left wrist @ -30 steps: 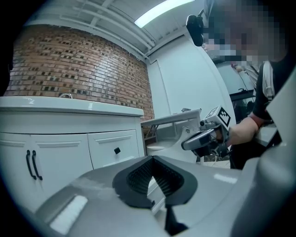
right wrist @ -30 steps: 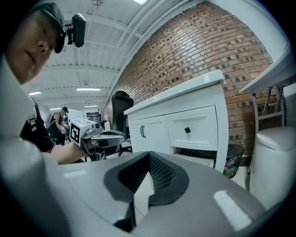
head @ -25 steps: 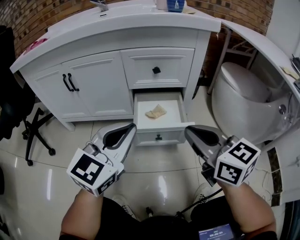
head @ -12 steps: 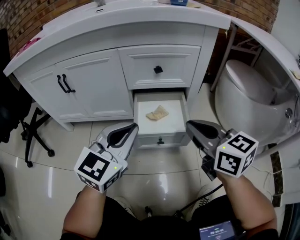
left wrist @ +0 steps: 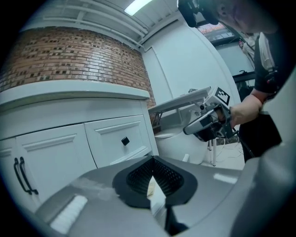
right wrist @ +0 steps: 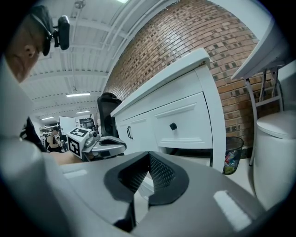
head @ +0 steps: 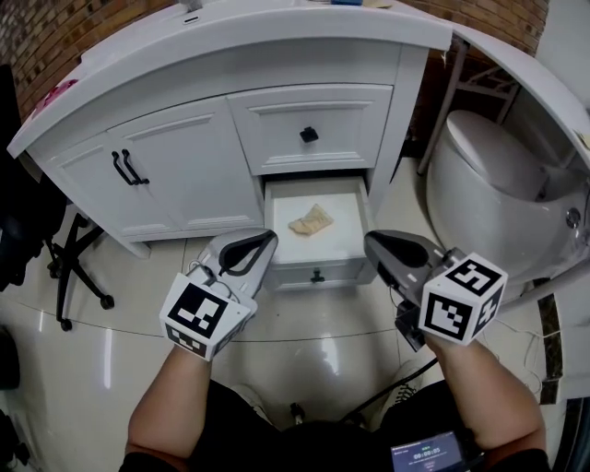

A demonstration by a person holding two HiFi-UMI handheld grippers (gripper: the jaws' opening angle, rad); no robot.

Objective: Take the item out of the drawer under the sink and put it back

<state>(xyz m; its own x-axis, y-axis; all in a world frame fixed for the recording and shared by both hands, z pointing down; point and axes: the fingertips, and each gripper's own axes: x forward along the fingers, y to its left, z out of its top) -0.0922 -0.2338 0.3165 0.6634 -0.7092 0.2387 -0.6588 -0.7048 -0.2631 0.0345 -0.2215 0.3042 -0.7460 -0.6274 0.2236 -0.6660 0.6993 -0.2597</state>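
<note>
We are looking down on a glossy pale tiled floor [head: 313,341] that is catching the room's light beneath the left gripper [head: 267,240] and the right gripper [head: 371,243]. Ahead of both, a white vanity cabinet [head: 184,175] is standing against a red-brown brick wall [head: 55,32]. Out to the left of the left gripper, a black office chair [head: 64,267] is resting on its wheeled base. To the right of the right gripper a white toilet [head: 489,184] is sitting, and ahead, between cabinet and toilet, a waste bin [right wrist: 231,159] is standing at the bricks. Overhead a strip light [left wrist: 138,5] is shining.
</note>
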